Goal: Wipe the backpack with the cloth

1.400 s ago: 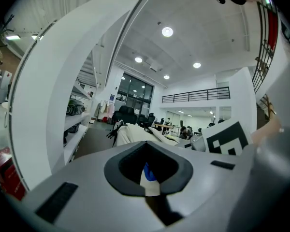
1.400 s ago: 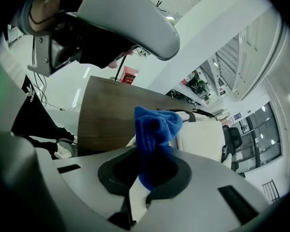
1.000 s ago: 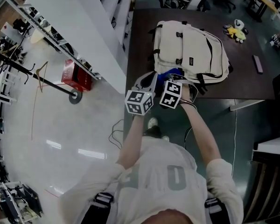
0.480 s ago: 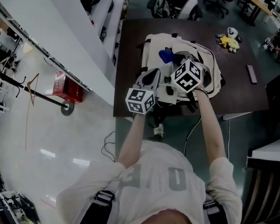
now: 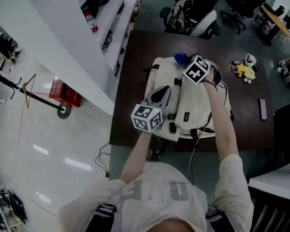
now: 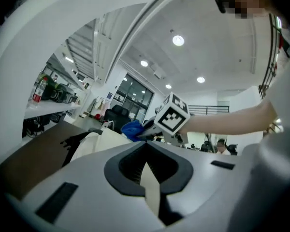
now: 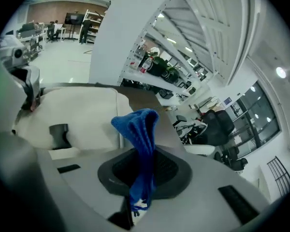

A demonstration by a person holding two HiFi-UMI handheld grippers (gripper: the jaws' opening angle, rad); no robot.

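Right tongs gripping cloth, left tongs seemingly pinching backpack

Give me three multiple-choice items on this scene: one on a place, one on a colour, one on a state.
1. Where is the cloth?
A) on the floor
B) between the fingers of the right gripper
C) on a shelf

2. What colour is the cloth?
A) red
B) yellow
C) blue

3. How is the backpack placed?
A) lying flat on the table
B) standing on the floor
C) hanging from a hook

Answers:
1 B: the right gripper view shows the cloth sticking up from between the shut fingers.
2 C: it shows blue in all three views.
3 A: the head view shows it spread flat on the dark tabletop.
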